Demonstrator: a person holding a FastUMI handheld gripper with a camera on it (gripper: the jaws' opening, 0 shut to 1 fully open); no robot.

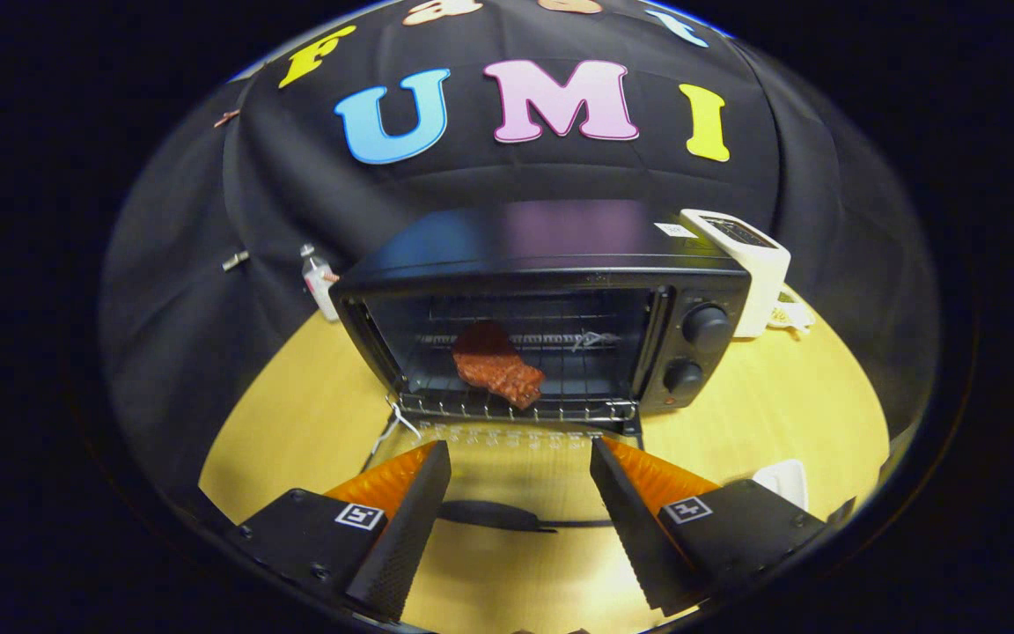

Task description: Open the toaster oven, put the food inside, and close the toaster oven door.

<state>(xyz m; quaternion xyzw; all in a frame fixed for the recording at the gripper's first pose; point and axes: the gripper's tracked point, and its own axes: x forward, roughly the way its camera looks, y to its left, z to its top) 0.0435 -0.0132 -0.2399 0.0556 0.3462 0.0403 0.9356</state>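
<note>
Hovering above the yellow wooden table (313,414), tool (520,467) spread wide, gripping nothing, both fingers (410,519) reaching forward and apart over the lowered glass door (516,493) of the toaster oven (551,299). Lying open and flat between and beneath the fingers, that door, with its dark handle (494,515) showing through the gap between them. Sitting just ahead of the fingertips, the black toaster oven, facing the tool with its cavity exposed. Resting inside on the wire rack (560,370), toward the left half and near the front edge, the reddish-brown food (496,364), well clear of both fingers. Lying farther back on the rack, to the right of the food, a small wire piece, too small to identify. Standing one above the other on the oven's right-hand panel, two round knobs (705,328), with a small red dot below them. Standing behind the oven's right rear corner, touching or nearly touching it, a white appliance (753,264); impossible to tell which. Poking out beside the oven's left rear corner, a small white bottle (318,282) against the black cloth wall (208,282). Peeking in near the right finger's base, a white rounded object (784,480), mostly hidden. Hanging off the oven's front left corner, a bent wire hook (400,418).
</note>
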